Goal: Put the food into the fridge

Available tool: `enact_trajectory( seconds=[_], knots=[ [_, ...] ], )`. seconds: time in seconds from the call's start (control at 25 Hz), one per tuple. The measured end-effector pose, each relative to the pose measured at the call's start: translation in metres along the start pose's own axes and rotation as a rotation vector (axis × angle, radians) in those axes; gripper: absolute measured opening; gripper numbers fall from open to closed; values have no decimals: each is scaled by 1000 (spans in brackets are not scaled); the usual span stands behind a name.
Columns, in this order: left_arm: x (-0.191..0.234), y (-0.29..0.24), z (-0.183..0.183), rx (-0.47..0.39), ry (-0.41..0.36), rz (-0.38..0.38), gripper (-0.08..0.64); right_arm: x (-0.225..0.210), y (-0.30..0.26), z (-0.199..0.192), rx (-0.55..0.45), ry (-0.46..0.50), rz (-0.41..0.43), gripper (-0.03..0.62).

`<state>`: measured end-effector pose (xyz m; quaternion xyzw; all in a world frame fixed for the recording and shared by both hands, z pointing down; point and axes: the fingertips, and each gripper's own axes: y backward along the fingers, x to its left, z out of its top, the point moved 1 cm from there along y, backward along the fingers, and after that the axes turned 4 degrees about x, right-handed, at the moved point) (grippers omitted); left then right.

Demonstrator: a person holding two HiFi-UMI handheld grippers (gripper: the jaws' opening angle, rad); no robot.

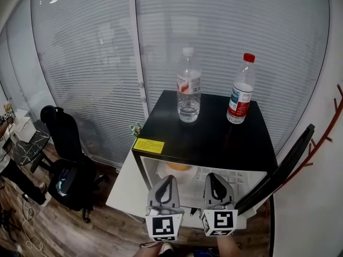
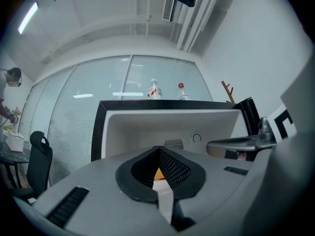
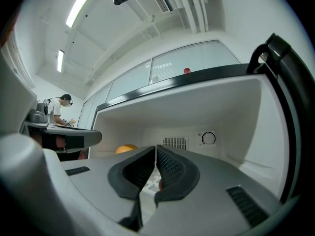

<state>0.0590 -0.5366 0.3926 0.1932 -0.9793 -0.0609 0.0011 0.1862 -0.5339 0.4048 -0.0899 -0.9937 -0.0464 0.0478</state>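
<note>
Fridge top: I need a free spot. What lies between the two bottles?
Nothing: head view shows bare fridge top between white-capped bottle and red-capped bottle.

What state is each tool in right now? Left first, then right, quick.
Left tool: closed, holding nothing.
Right tool: closed, holding nothing.
</note>
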Motion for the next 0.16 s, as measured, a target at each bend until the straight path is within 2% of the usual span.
enact_trajectory(
  seconds=[0.16],
  knots=[
    [1,-3,-6,29,-24,3,26,-2,-3,-1,14,12,-3,28]
  ],
)
